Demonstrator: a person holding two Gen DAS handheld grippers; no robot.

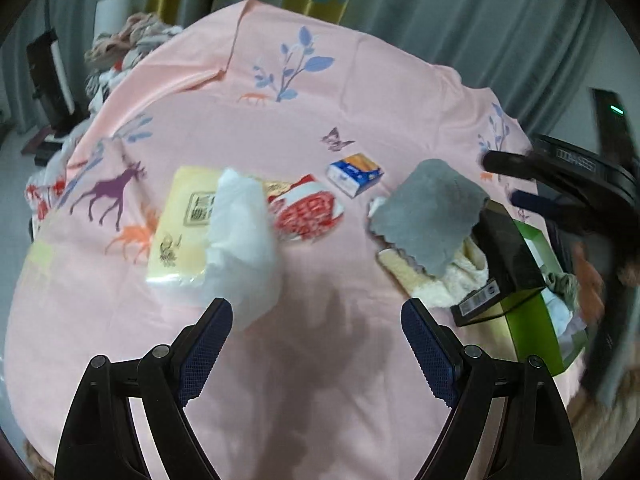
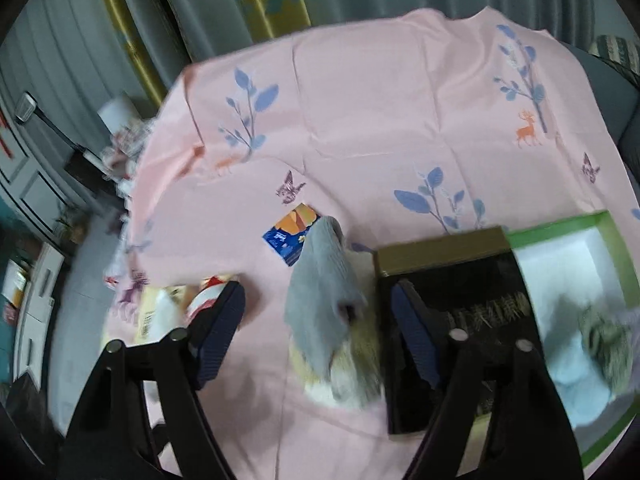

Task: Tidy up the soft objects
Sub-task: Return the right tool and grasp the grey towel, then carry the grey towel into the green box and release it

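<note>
In the left wrist view my left gripper (image 1: pixel 316 306) stands open above the pink sheet, nothing between its fingers. Just ahead, a white cloth (image 1: pixel 240 240) lies over a yellow tissue pack (image 1: pixel 180 224), beside a red-and-white pack (image 1: pixel 308 212) and a small blue-and-orange pack (image 1: pixel 354 174). A grey cloth (image 1: pixel 428 216) rests on a cream fluffy towel (image 1: pixel 436 280). My right gripper (image 1: pixel 508 182) hovers at the far right. In the right wrist view the right gripper (image 2: pixel 318 288) is open over the grey cloth (image 2: pixel 320 312) and cream towel (image 2: pixel 344 376), pads apart from both.
A green box (image 2: pixel 560 228) with a black lid (image 2: pixel 460 276) leaning on it sits at the right, with a grey knit piece (image 2: pixel 608 344) and pale cloth inside. A pink printed sheet (image 1: pixel 320 80) covers the surface. A pile of clothes (image 1: pixel 120 48) lies at the far left; curtains hang behind.
</note>
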